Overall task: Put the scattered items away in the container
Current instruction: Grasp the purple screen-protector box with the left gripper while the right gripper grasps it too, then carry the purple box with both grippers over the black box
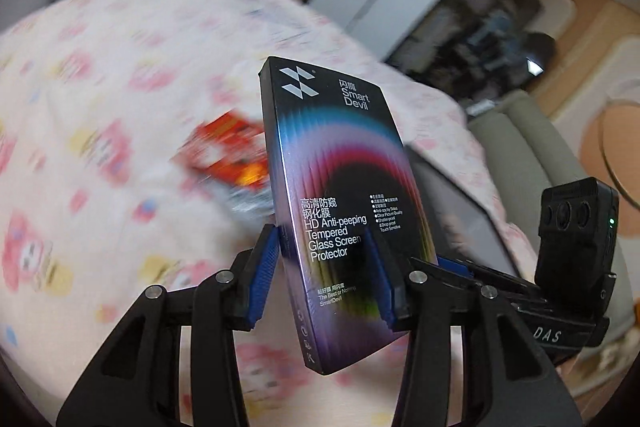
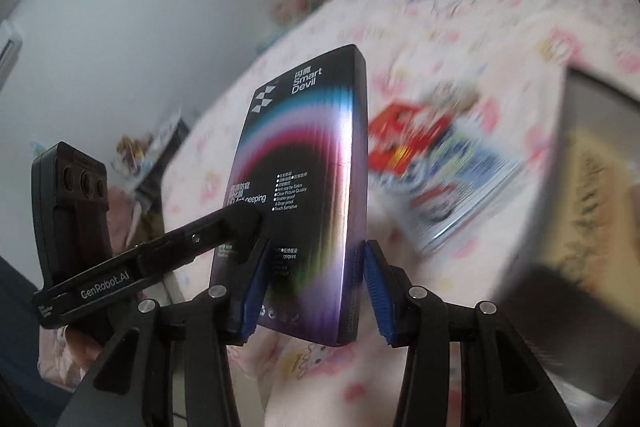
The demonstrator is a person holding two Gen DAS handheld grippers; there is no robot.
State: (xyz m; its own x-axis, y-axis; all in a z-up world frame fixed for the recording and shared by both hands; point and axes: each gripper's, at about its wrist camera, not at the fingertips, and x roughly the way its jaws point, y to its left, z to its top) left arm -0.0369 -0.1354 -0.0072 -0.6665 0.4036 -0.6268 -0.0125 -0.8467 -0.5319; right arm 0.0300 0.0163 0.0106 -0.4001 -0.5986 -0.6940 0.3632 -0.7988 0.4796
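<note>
Box [image 1: 340, 211] hangs above the bedspread [image 1: 100, 75], which I see blurred; my left gripper [image 1: 326, 275] and right gripper [image 2: 312, 283] both clamp it, jaws part-open around it.

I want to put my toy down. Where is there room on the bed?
The bedsheet left of the red packet is bare, and so is the stretch beyond it toward the far edge. It is crowded by the grey container, where the packet lies and the black box is held up.
</note>
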